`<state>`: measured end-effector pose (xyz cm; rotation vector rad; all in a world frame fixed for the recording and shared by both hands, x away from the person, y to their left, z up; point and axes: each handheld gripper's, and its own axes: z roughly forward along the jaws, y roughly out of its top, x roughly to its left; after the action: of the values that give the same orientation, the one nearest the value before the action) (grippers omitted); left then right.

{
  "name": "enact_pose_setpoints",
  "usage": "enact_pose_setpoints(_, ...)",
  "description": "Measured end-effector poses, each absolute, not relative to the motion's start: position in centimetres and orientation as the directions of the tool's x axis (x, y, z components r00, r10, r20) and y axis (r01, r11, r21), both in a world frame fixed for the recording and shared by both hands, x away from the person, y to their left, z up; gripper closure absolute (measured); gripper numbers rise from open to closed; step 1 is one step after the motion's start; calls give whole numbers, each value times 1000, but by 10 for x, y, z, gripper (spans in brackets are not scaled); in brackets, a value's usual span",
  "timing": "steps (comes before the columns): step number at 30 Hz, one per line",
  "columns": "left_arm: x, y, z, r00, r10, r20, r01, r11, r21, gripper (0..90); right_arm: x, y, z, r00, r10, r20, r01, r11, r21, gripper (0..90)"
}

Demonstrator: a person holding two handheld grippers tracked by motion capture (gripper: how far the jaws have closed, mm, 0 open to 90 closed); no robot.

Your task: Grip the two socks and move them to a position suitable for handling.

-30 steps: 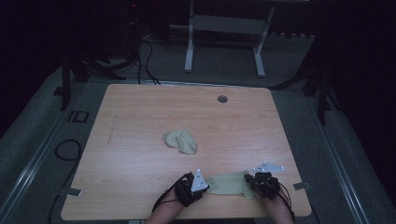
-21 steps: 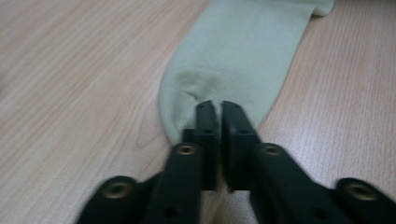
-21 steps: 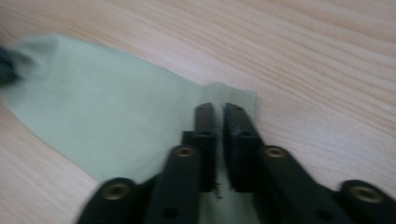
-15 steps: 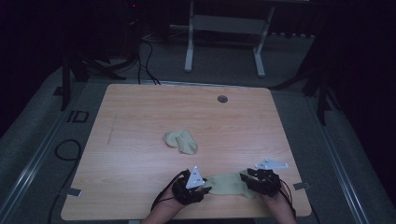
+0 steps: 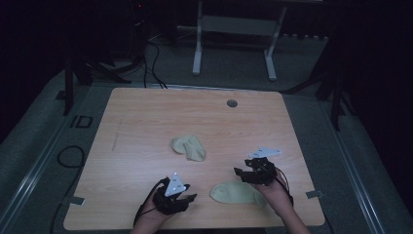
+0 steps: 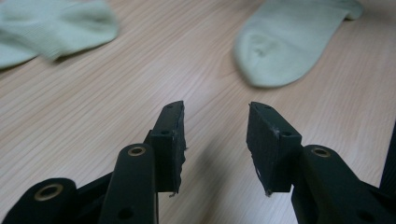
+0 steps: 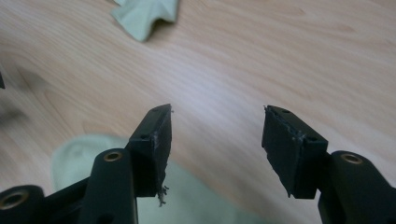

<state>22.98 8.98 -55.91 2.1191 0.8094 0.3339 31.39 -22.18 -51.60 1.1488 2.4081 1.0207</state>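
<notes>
A: Where are the socks?

B: In the high view, one pale green sock (image 5: 237,193) lies flat on the desk (image 5: 146,126) in the lower middle of the frame, between the two hands. A second sock (image 5: 189,147), bunched up, sits nearer the centre of the frame, well apart from the first.

A: And the left gripper (image 5: 187,198)?

B: Lower left of centre in the high view, just to the left of the flat sock and not touching it. In the left gripper view, its jaws are spread with bare wood between them; they have just been opening. That view has the flat sock (image 6: 292,42) at the upper right and the bunched one (image 6: 51,28) at the upper left, both beyond the tips.

A: The right gripper (image 5: 243,173)?

B: It is right of centre in the high view, above the right end of the flat sock. Its jaws are also apart and have just been opening, with nothing pinched. In the right gripper view, the flat sock (image 7: 196,200) lies at the bottom of the frame beneath the left jaw, and the bunched sock (image 7: 144,14) shows at the top left.

A: Anything else on the desk?

B: A small round grey hole (image 5: 232,103) near its far edge, upper middle of the high view.
</notes>
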Motion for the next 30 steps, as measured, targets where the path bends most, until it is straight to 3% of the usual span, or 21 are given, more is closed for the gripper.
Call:
enact_pose_setpoints(13, 215, 136, -564, 690, 720, -73, 475, -374, 796, 564, 354, -160, -507, -701, 710, 71, 553, 478, 682, 409)
enact_pose_setpoints(30, 211, 144, -564, 680, 729, -78, 473, -356, 806, 565, 399, -66, -509, -726, 684, 73, 542, 504, 672, 401)
